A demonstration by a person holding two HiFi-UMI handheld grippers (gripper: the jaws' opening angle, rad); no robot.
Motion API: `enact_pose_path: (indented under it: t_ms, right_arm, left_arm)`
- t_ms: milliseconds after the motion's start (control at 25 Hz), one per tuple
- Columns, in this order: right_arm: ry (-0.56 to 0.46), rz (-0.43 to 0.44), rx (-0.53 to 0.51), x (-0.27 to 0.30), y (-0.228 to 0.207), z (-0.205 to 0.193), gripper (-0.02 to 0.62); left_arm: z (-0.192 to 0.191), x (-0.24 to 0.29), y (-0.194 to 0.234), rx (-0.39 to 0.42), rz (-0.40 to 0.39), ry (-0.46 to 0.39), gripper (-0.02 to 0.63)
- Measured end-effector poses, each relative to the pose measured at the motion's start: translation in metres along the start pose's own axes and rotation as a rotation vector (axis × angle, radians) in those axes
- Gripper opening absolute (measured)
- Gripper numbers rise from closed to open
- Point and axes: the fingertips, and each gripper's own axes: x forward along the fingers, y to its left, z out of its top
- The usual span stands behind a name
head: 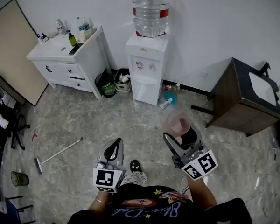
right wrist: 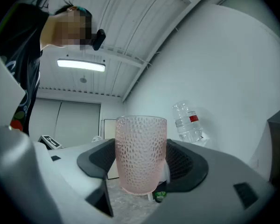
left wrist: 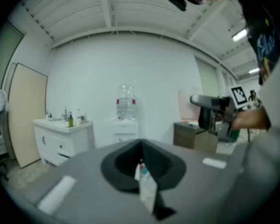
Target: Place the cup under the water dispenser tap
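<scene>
Currently a pink dimpled cup (right wrist: pixel 141 153) is held in the right gripper (right wrist: pixel 142 166). The jaws are clamped on its lower sides, one dark pad on each side. Nothing is seen inside the cup. It is upright in the right gripper view, with the mouth up and the long axis vertical, and its base sits just below the pads.

In the head view the cup (head: pixel 178 123) is seen from above, carried in the air over the floor (head: pixel 84 120) by the right gripper (head: pixel 179 137). It is well apart from the water dispenser (head: pixel 147 71), which stands ahead against the wall. The taps (head: pixel 139 65) are on the dispenser front, with nothing under them.

A big clear bottle (head: pixel 150 10) is seated neck down on top of the dispenser, with water visible in it. A dark round bin (head: pixel 106 85) stands just left of the dispenser, and a small basket (head: pixel 122 80) sits between the two; both hold some items, too small to name. A few small bottles stand on the white sink cabinet (head: pixel 67 59) further left.

The left gripper (head: pixel 115 146) is held low beside the person, and nothing is gripped in it. In the left gripper view its jaws (left wrist: pixel 141 158) are seen brought together, with only a thin slit between them. It is pointed toward the dispenser (left wrist: pixel 123 127).
</scene>
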Motion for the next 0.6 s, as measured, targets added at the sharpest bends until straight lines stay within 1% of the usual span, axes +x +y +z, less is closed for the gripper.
enact_pose_path:
  t_ms: [80, 120, 200, 280, 360, 440, 520, 600]
  right_arm:
    - [0.0, -0.002, -0.026, 0.048, -0.022, -0.008, 0.337]
    - [0.006, -0.007, -0.038, 0.07, -0.034, -0.014, 0.337]
    - [0.03, -0.027, -0.052, 0.11, -0.06, -0.029, 0.337]
    - [0.062, -0.055, -0.043, 0.141, -0.089, -0.047, 0.337]
    - [0.089, -0.09, -0.032, 0.166, -0.122, -0.066, 0.337]
    - [0.094, -0.115, -0.028, 0.195, -0.158, -0.086, 0.337]
    - [0.106, -0.126, -0.019, 0.222, -0.191, -0.114, 0.337]
    - [0.124, -0.124, -0.025, 0.253, -0.231, -0.146, 0.337]
  left_arm:
    - [0.013, 0.041, 0.031, 0.006, -0.037, -0.05, -0.003]
    - [0.016, 0.062, 0.047, 0.007, -0.046, -0.055, -0.003]
    - [0.014, 0.109, 0.078, 0.005, -0.04, -0.027, -0.002]
    - [0.007, 0.153, 0.1, -0.001, -0.039, 0.006, -0.003]
    - [0.0, 0.196, 0.113, -0.015, -0.053, 0.035, -0.003]
    - [-0.008, 0.245, 0.126, -0.023, -0.069, 0.059, -0.003]
    - [-0.019, 0.288, 0.137, -0.019, -0.081, 0.077, -0.002]
    - [-0.034, 0.335, 0.151, -0.029, -0.072, 0.089, -0.003]
